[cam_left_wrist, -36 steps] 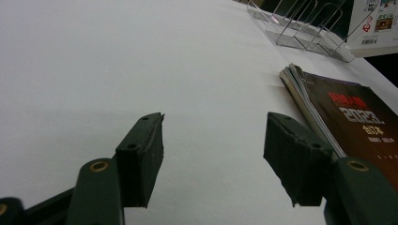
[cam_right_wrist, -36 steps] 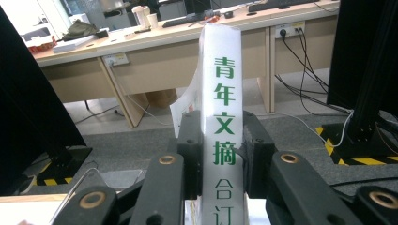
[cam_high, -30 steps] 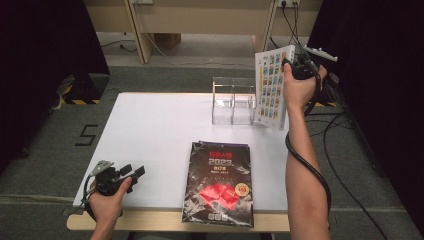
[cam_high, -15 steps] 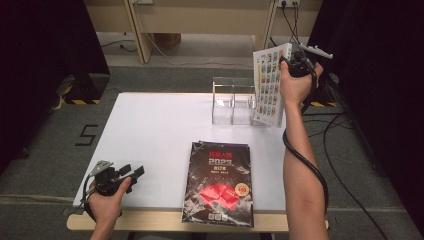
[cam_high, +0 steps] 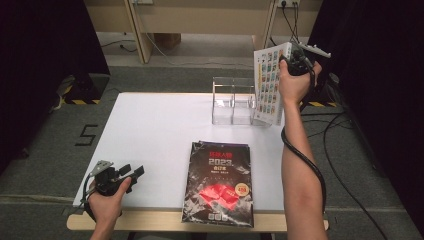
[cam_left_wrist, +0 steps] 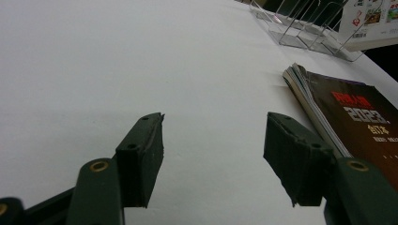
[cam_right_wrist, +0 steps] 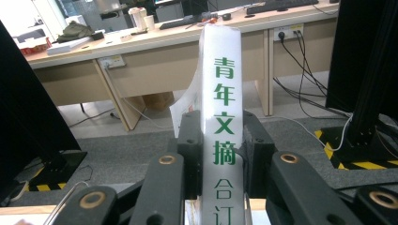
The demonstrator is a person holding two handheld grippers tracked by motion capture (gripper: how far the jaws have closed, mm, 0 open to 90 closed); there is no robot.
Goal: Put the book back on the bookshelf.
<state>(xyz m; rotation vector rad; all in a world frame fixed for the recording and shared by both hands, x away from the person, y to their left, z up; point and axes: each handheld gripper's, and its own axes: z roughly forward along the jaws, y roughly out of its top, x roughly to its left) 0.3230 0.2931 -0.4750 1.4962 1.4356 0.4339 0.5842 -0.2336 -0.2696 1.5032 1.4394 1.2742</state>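
Black fingers (cam_right_wrist: 190, 154) of the right gripper (cam_right_wrist: 220, 154) clamp the white spine of a book (cam_right_wrist: 220, 117), one pad on each side, green characters running down the strip between them. Seen from above, that gripper (cam_high: 296, 61) holds the book (cam_high: 267, 82) upright by its top edge, the cover of small coloured pictures facing the table's middle and the lower edge down at the table (cam_high: 150, 130) just beside a clear rack (cam_high: 232, 100). Beyond the clamped spine stand wooden desks (cam_right_wrist: 141, 61) and a grey floor.

The left gripper (cam_left_wrist: 213, 159) rests low at the table's near corner, its fingers (cam_left_wrist: 141, 157) spread wide with bare white tabletop between them. Just off one finger lies a dark magazine (cam_left_wrist: 356, 122), flat, pages fanned at its nearer edge. From above, the magazine (cam_high: 220, 182) sits near the front edge, between the two forearms, and the left gripper (cam_high: 122, 175) is well apart from the rack.
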